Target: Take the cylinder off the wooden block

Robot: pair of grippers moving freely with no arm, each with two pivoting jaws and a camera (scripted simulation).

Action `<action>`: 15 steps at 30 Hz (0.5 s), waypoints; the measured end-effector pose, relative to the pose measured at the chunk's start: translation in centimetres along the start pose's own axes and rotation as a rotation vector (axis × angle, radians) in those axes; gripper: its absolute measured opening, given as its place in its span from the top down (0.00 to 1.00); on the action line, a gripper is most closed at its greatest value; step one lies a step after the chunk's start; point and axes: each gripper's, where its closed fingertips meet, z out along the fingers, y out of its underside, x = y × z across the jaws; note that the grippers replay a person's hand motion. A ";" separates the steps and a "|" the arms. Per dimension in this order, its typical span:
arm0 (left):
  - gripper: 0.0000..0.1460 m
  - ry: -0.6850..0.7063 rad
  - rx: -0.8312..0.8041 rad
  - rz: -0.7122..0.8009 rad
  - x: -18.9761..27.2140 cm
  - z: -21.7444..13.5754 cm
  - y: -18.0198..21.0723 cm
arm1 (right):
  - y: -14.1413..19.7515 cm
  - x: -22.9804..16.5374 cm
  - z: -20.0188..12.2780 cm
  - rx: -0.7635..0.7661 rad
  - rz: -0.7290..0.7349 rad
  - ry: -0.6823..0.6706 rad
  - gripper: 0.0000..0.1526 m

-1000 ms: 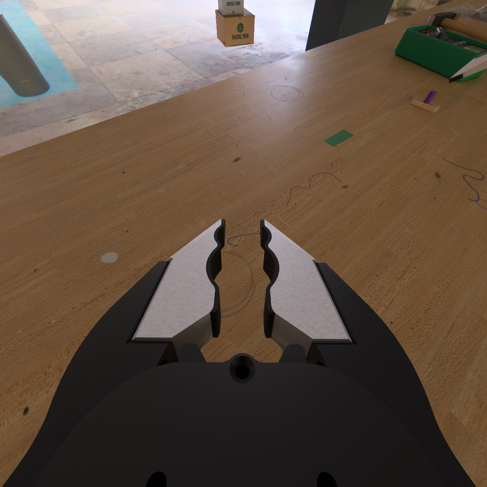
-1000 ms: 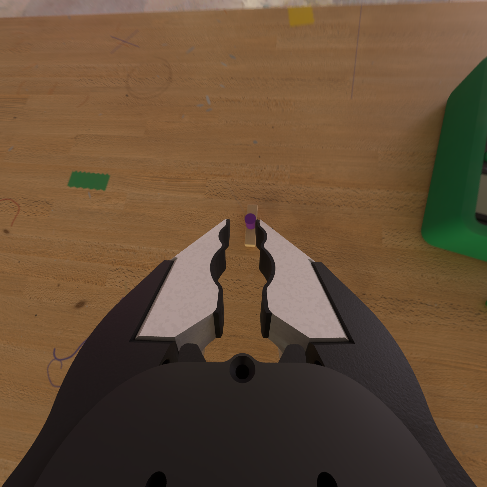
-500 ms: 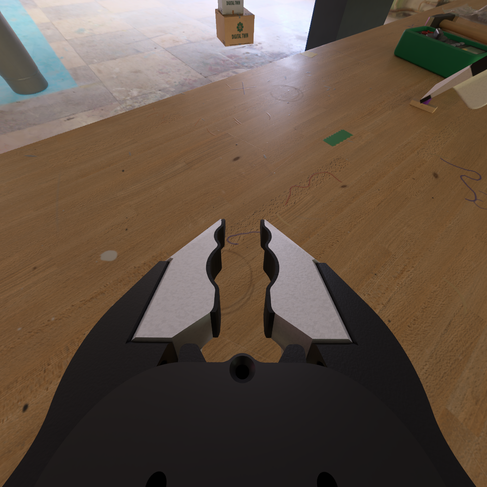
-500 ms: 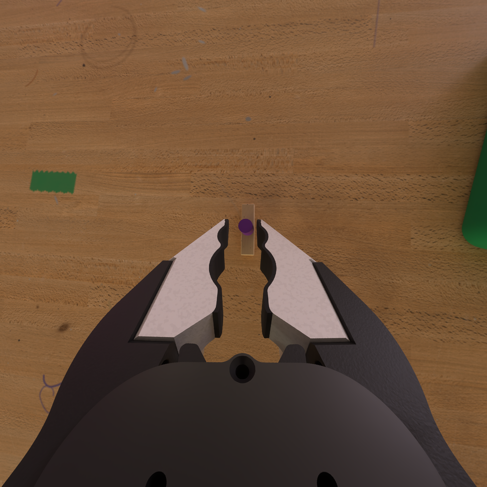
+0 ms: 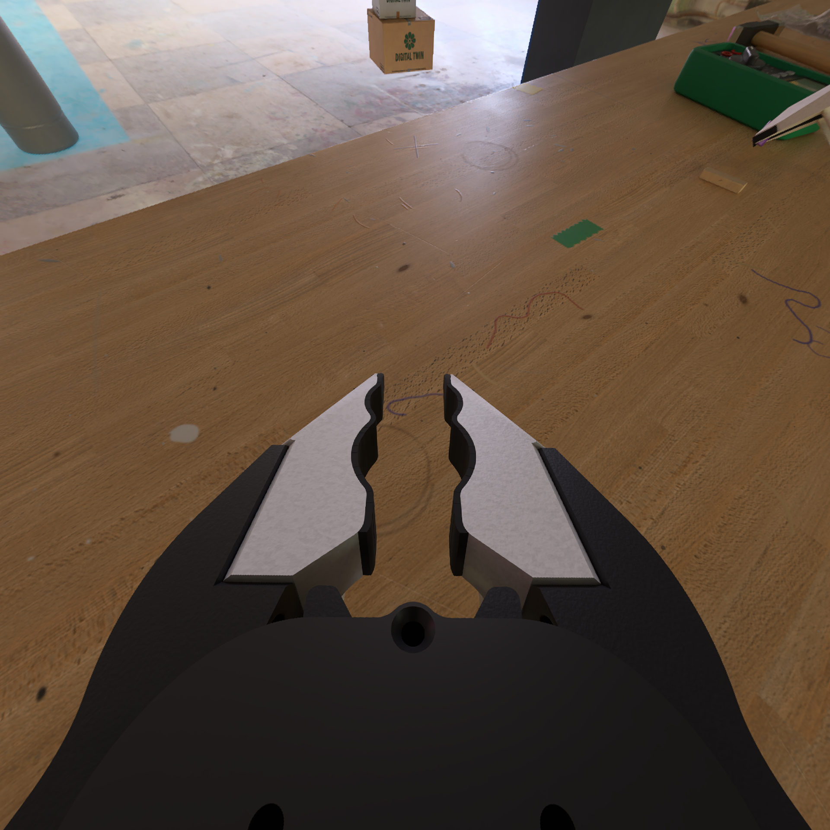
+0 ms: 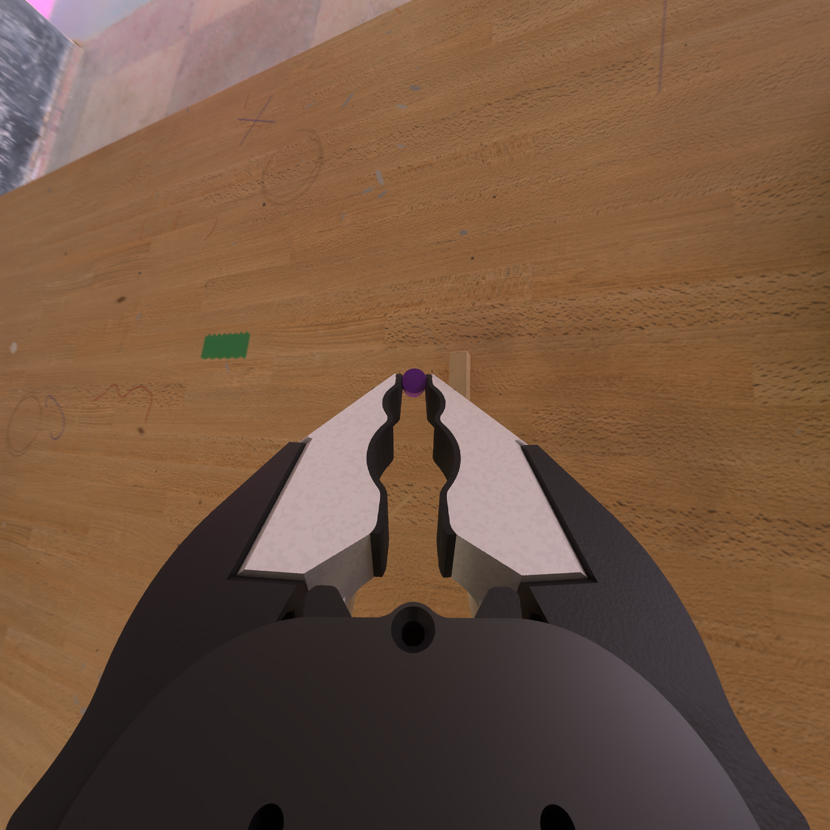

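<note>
My right tongs (image 6: 413,381) clamp the cylinder (image 6: 413,380) at the tips, clear of the block (image 6: 458,373). Left tongs (image 5: 413,381) idle, apart, empty.

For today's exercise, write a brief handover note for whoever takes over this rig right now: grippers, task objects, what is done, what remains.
Right gripper: shut on the small purple cylinder, held above the table.
Left gripper: open, empty, over the wooden table.
Thin pale wooden block: lies bare on the table, clear of the cylinder.
Done: cylinder is off the block.
Left: probably set it down on the table away from the block and release.
</note>
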 end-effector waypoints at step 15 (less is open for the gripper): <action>0.82 0.012 0.004 0.001 0.2 0.0 -0.1 | 0.4 -2.7 -0.1 -0.008 0.064 -0.148 0.94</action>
